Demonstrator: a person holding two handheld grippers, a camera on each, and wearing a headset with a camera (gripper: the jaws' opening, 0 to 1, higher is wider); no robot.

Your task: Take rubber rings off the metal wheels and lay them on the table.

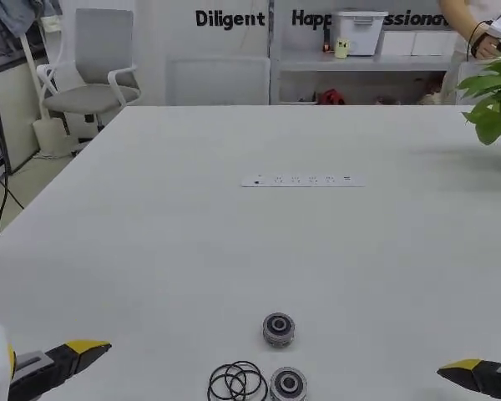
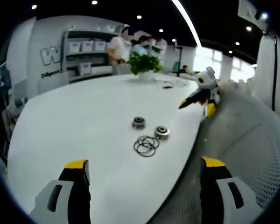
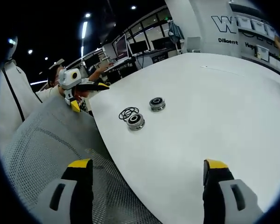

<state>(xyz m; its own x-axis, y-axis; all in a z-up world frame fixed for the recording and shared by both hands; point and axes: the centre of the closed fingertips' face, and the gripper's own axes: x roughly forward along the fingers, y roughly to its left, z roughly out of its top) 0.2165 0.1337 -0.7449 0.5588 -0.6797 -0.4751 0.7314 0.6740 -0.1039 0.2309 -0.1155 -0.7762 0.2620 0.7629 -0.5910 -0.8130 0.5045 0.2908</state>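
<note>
- Left tool: jaws spread wide, holding nothing; it sits at the lower left of the head view.
- Right tool: jaws also spread and empty, at the lower right of the head view.
- Between them at bottom centre stand the far wheel and the near wheel, apart from each other. Loose rings overlap just left of the near wheel on the worktop.
- Risk: a wheel tugged without being braced may skid or roll. A low sweep could knock the rings off the near edge.
- Unclear: whether either wheel carries a ring, and how many rings there are. The head view crops both tools.
</note>
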